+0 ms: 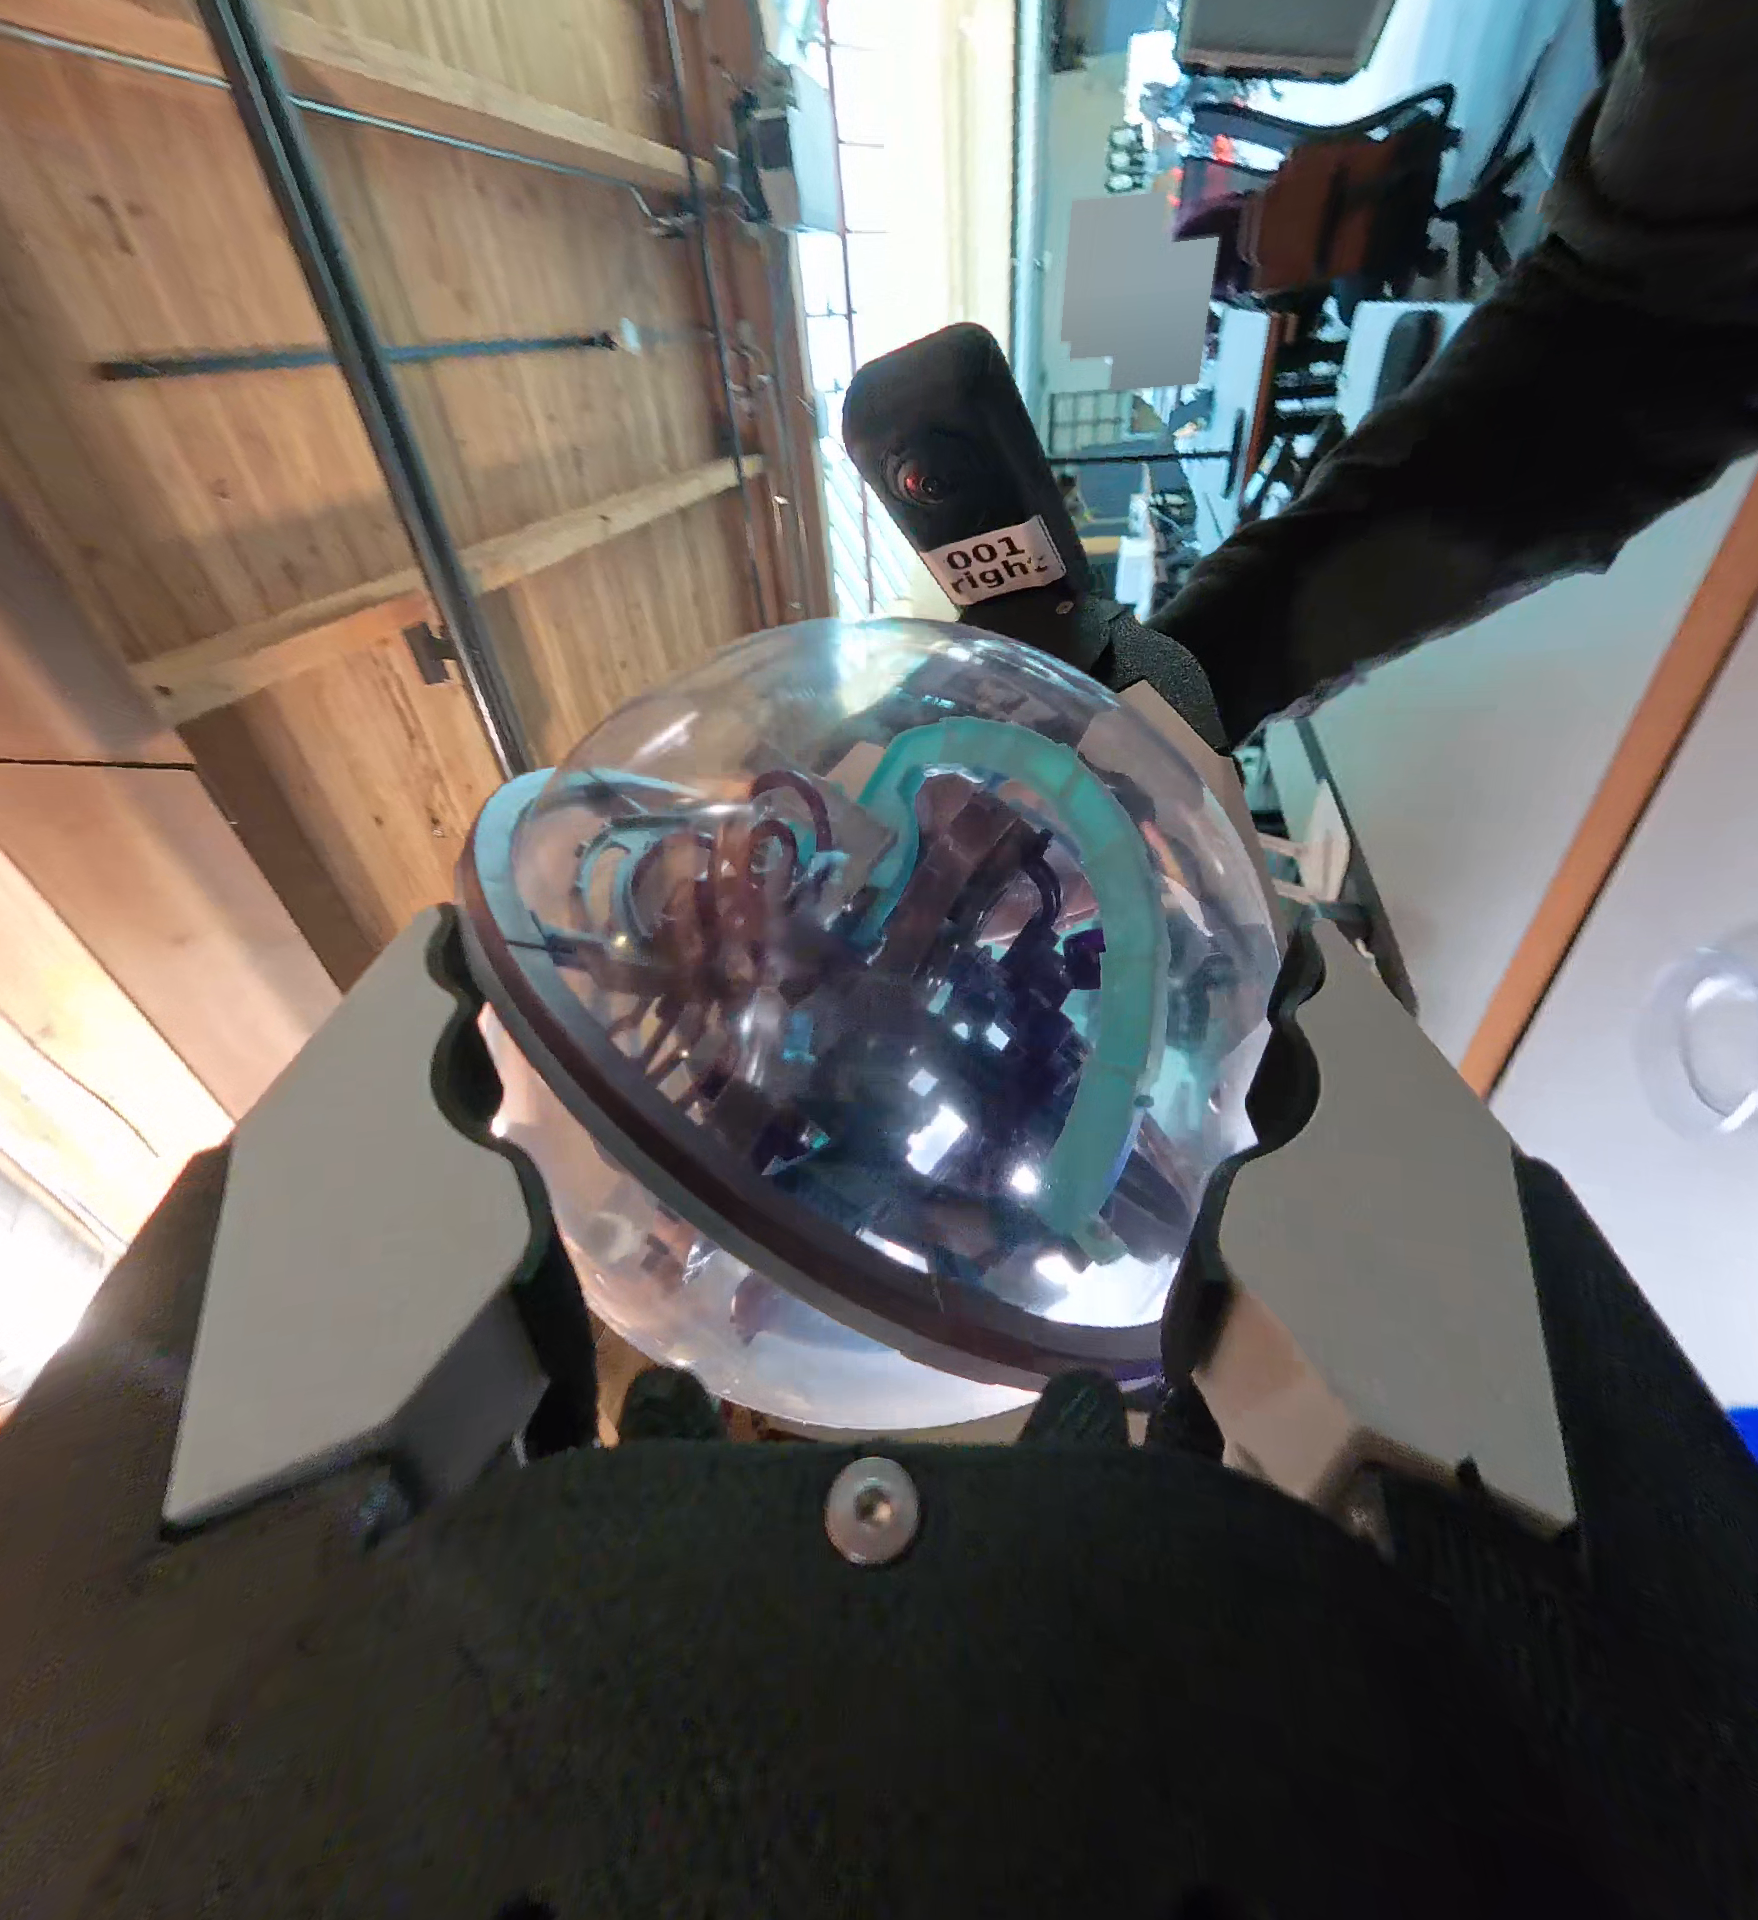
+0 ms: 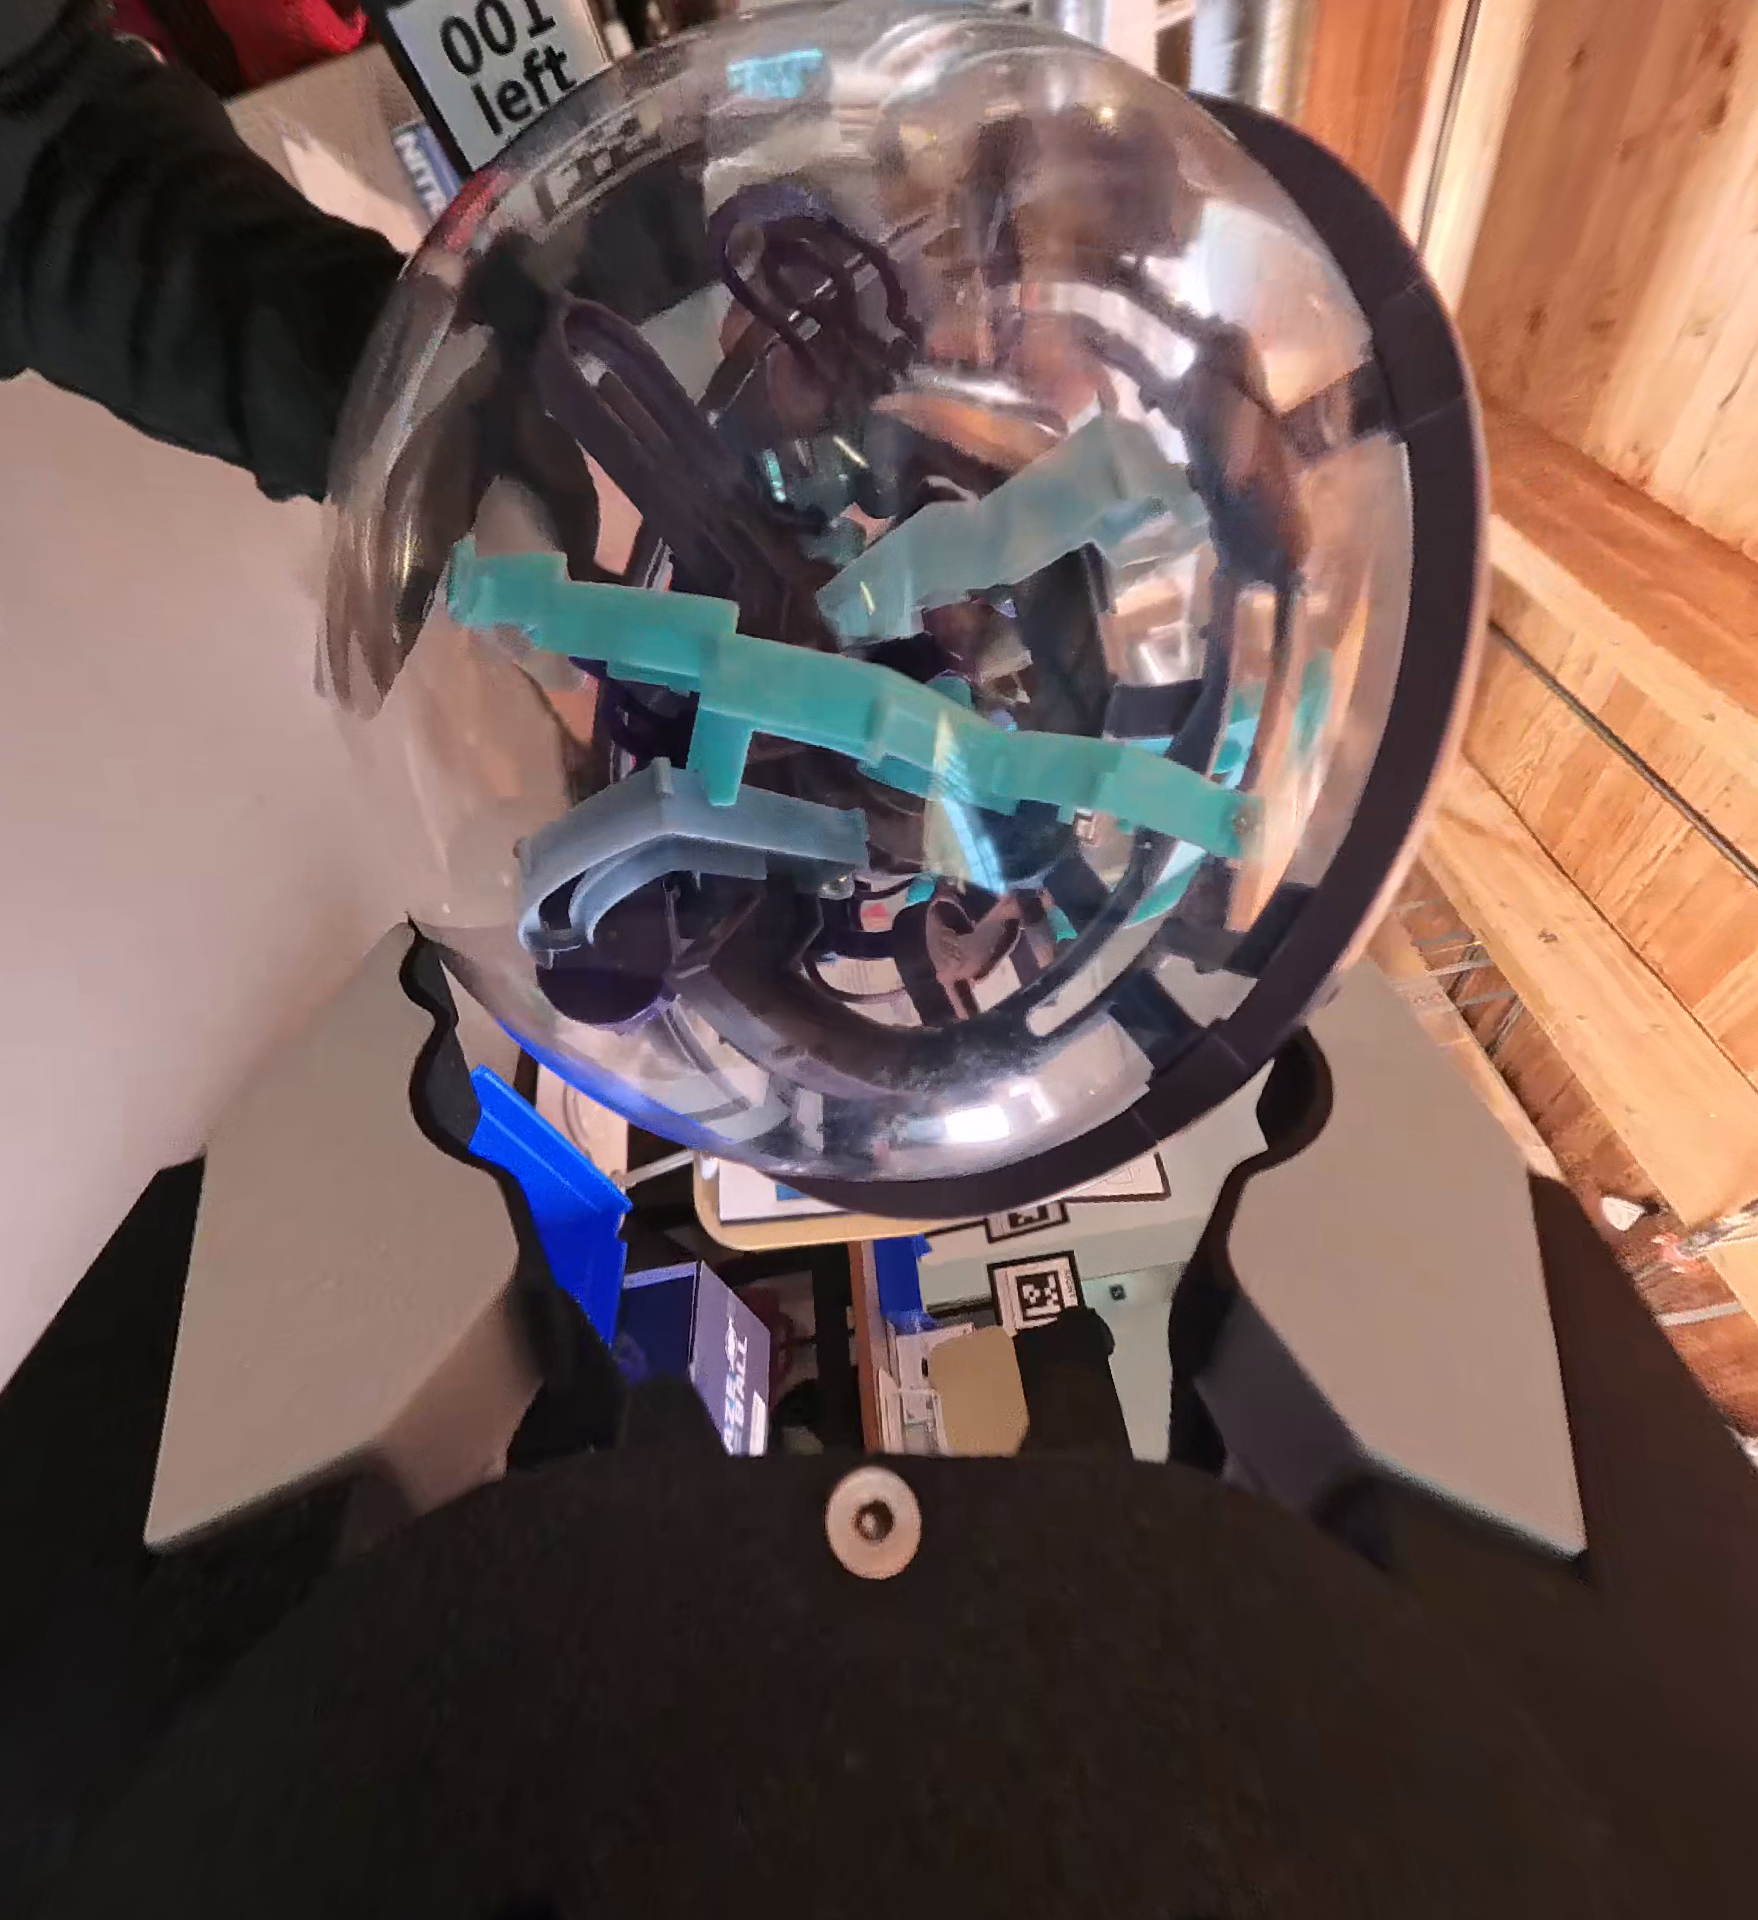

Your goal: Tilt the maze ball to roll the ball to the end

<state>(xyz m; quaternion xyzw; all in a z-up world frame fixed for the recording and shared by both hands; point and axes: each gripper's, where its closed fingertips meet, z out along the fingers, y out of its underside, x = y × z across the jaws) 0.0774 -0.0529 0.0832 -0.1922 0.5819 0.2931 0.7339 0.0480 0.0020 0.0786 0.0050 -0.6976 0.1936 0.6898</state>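
The maze ball (image 1: 854,997) is a clear sphere with teal and dark purple tracks inside and a dark ring around its middle. It is held in the air between both grippers. My left gripper (image 1: 870,966) is shut on it, with one finger pressed on each side. My right gripper (image 2: 864,1029) grips its lower part (image 2: 885,644) from the opposite side. The right gripper's body (image 1: 948,488) shows behind the ball in the left wrist view. I cannot pick out the small ball inside.
A dark sleeve (image 1: 1477,468) reaches in from the upper right. A clear plastic cup-like stand (image 1: 1727,1029) lies on a white table with an orange edge (image 1: 1633,727). A wooden wall (image 1: 231,416) is beside it. Below the ball are a blue bin (image 2: 542,1174) and boxes.
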